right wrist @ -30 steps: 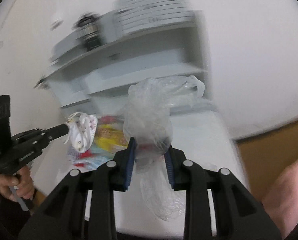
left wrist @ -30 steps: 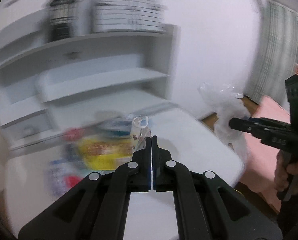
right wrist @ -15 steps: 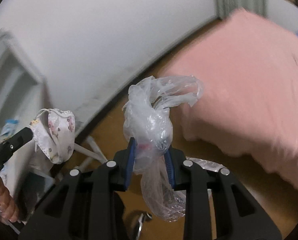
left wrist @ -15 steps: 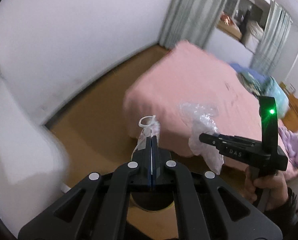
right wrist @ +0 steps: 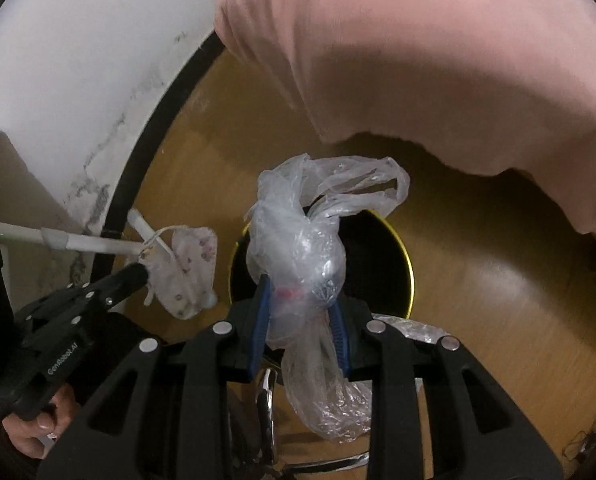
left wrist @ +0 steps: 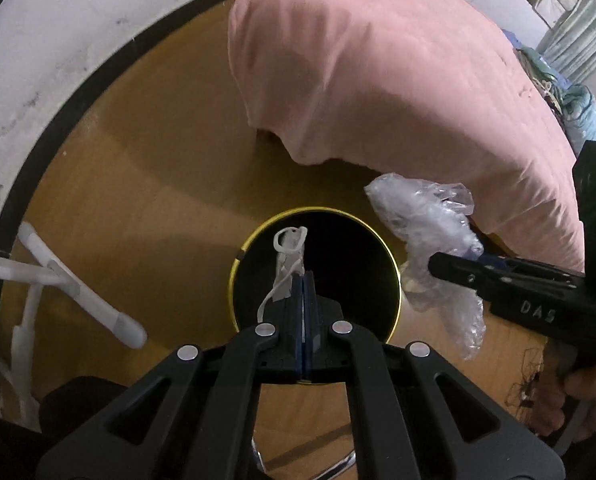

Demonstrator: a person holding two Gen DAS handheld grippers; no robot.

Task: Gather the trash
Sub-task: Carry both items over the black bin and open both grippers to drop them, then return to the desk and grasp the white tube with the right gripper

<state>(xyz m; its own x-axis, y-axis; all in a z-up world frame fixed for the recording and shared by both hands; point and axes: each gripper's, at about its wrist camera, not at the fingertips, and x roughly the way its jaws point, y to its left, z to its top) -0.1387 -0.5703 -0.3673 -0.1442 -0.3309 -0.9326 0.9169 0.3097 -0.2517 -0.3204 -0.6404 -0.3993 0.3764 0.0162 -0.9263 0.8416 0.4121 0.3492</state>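
Glossy wood floor [left wrist: 145,184] beneath round bin [left wrist: 378,248], crinkly clear bag [right wrist: 298,248], soft mask [right wrist: 189,272].

Both my wrist cameras look steeply down along their fingers, close above the black bin [left wrist: 350,264] [right wrist: 390,276] on the wooden floor [left wrist: 137,184]; each also catches the other gripper and the pink bed [right wrist: 438,48].

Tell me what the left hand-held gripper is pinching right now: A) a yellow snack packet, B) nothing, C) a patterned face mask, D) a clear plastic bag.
C: the left hand-held gripper is shut on the patterned face mask, its ear loop showing over the black bin, while the clear plastic bag sits in the right hand-held gripper.
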